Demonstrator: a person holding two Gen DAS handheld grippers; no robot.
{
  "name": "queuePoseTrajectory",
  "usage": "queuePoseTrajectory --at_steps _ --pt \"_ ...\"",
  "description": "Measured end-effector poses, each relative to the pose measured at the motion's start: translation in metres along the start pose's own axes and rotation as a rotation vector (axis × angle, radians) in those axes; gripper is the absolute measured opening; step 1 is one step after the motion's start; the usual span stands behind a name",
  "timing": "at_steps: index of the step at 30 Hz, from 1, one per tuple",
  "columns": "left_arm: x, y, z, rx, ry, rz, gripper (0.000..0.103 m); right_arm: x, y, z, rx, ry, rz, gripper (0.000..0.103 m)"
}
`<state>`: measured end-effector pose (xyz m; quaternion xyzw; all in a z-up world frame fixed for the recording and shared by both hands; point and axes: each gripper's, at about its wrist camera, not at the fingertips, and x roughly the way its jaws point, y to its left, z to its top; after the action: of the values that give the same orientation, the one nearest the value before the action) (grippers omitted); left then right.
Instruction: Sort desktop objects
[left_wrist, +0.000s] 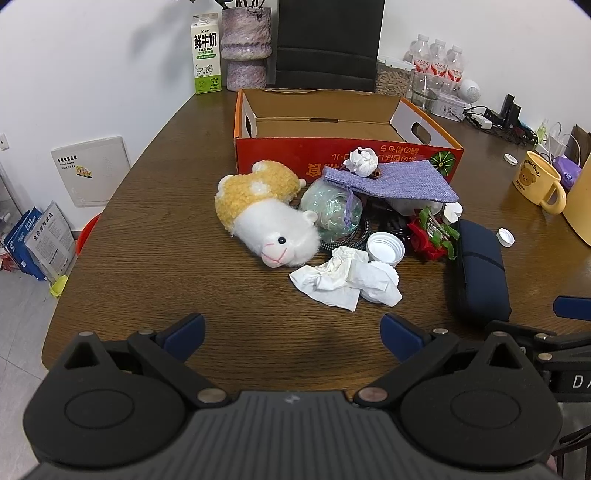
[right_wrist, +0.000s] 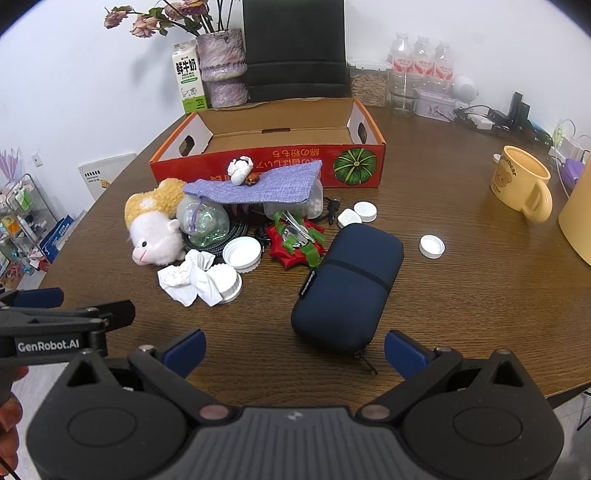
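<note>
A pile lies on the brown table in front of an open red cardboard box (left_wrist: 347, 157) (right_wrist: 258, 166). It holds a yellow-and-white plush sheep (left_wrist: 266, 218) (right_wrist: 155, 225), a purple cloth pouch (left_wrist: 399, 181) (right_wrist: 258, 186), crumpled tissue (left_wrist: 347, 280) (right_wrist: 188, 277), white lids (left_wrist: 386, 248) (right_wrist: 242, 254), a red-green bow (left_wrist: 432, 236) (right_wrist: 295, 243) and a navy zip case (left_wrist: 478, 269) (right_wrist: 347, 284). My left gripper (left_wrist: 291, 338) is open and empty, short of the tissue. My right gripper (right_wrist: 295, 352) is open and empty, its jaws on either side of the navy case's near end.
A yellow bear mug (left_wrist: 537, 182) (right_wrist: 521, 182) and a loose white cap (right_wrist: 432, 246) sit at the right. A milk carton (left_wrist: 206, 53), a purple vase (left_wrist: 246, 48), water bottles (right_wrist: 421, 59) and cables (left_wrist: 498, 123) line the back. A black chair (right_wrist: 295, 51) stands behind the box.
</note>
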<state>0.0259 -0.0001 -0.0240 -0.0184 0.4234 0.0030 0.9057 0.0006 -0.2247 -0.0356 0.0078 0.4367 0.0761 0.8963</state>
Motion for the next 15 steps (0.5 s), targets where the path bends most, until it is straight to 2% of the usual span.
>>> queuePoseTrajectory --at_steps 15 --pt "0.0009 0.0009 -0.0020 -0.001 0.003 -0.001 0.103 0.0017 0.0016 -0.0003 0.003 0.009 0.002 0.103"
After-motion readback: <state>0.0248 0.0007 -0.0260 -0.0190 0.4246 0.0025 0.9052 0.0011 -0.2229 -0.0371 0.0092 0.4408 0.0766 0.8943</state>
